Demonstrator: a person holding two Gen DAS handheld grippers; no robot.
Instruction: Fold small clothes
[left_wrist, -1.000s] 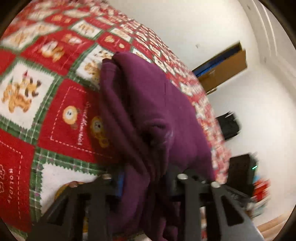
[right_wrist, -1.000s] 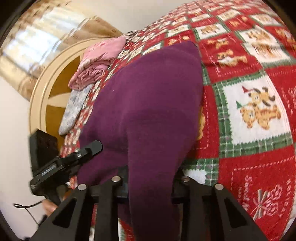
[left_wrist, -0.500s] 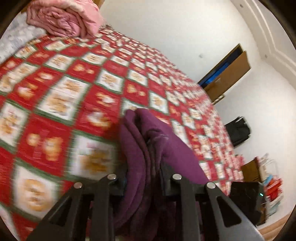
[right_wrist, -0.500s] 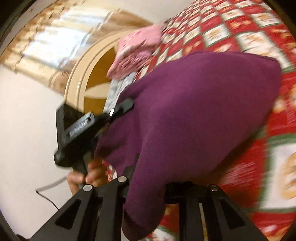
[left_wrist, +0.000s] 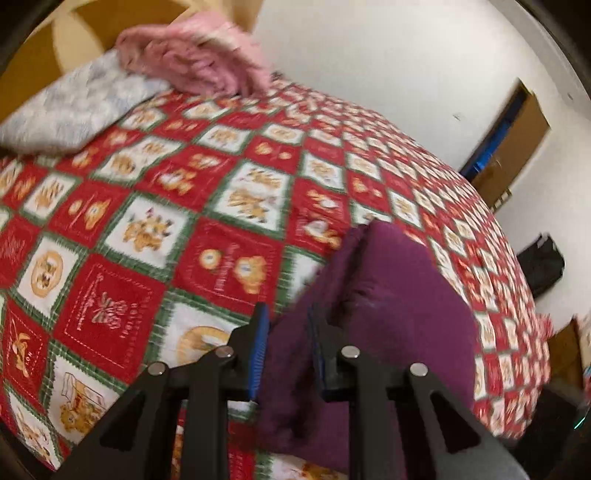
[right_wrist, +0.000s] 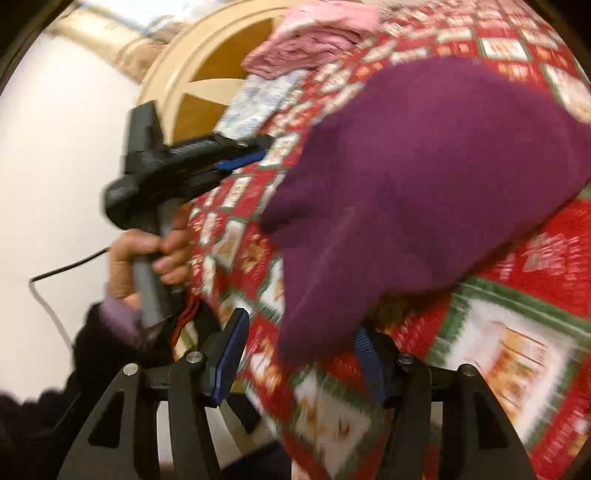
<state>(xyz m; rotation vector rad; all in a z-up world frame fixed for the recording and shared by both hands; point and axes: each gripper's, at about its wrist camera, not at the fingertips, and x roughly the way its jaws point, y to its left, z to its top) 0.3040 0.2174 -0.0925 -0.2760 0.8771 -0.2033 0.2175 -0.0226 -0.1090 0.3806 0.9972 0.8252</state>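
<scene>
My left tool (left_wrist: 286, 339) has its 2 blue pads set narrow and closing, with a bunched edge of the purple garment (left_wrist: 388, 306) between them; from my left wrist view the cloth fills the gap, so I read it as gripped. My right tool (right_wrist: 299, 354) is opening: its pads stand wide, and a hanging corner of the same garment (right_wrist: 424, 177) droops between them, lying against the right-hand pad but clear of the left-hand one, so nothing is clamped there.

The garment sits near the edge of the bed, on the red and green patchwork quilt (left_wrist: 166, 229), partly lifted and doubled over itself. A pink bundle (left_wrist: 195, 55) and a grey pillow (left_wrist: 74, 107) lie well apart from it at the headboard (right_wrist: 207, 85) end. In the right wrist view my left hand (right_wrist: 147, 258) holds its tool's handle just beside the bed edge.

I judge this the end of 1 fold. To do it well, I should let the right corner fall free before pulling away, lay the left edge down level with the layer beneath, and release only once it lies flat. Both views are blurred, so I cannot check whether the edges line up.
</scene>
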